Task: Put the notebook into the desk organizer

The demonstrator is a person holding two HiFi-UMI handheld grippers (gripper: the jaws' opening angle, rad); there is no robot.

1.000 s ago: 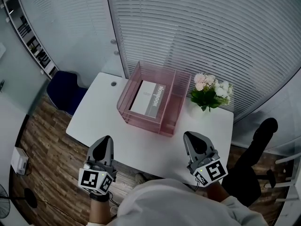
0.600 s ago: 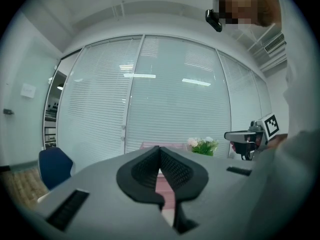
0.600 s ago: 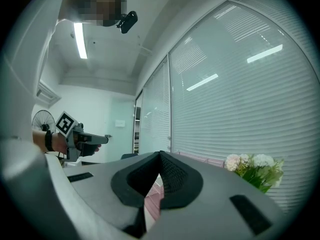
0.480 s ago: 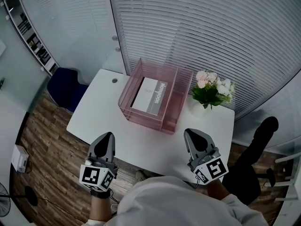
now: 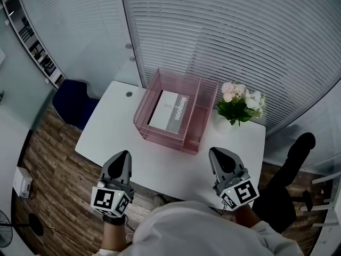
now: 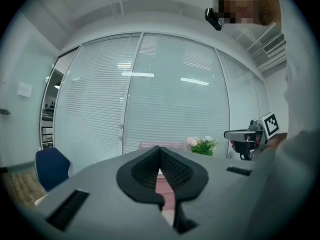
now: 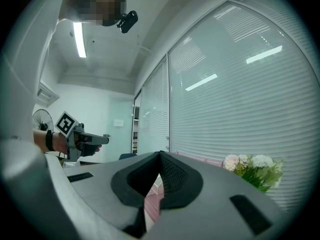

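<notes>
A white and grey notebook point(image 5: 169, 111) lies flat inside the pink wire desk organizer point(image 5: 144, 122), which stands at the back of the white table point(image 5: 106, 137). My left gripper point(image 5: 121, 158) is held above the table's near left edge, shut and empty. Near the front right edge hovers my right gripper point(image 5: 220, 156), its jaws meeting at the tips with nothing between them. Both are well short of the organizer. In the left gripper view the pink organizer point(image 6: 150, 145) shows just past the closed jaws point(image 6: 160, 149).
A white pot of pink and white flowers point(image 5: 238, 102) stands right of the organizer. A blue chair point(image 5: 73, 101) sits at the table's left end. Blinds on glass walls run behind. Wooden floor lies on the left, and a dark object point(image 5: 290, 164) on the right.
Both grippers stay where they were, shut. Only the head camera shifted slightly; the notebook rests unmoved in the organizer.
</notes>
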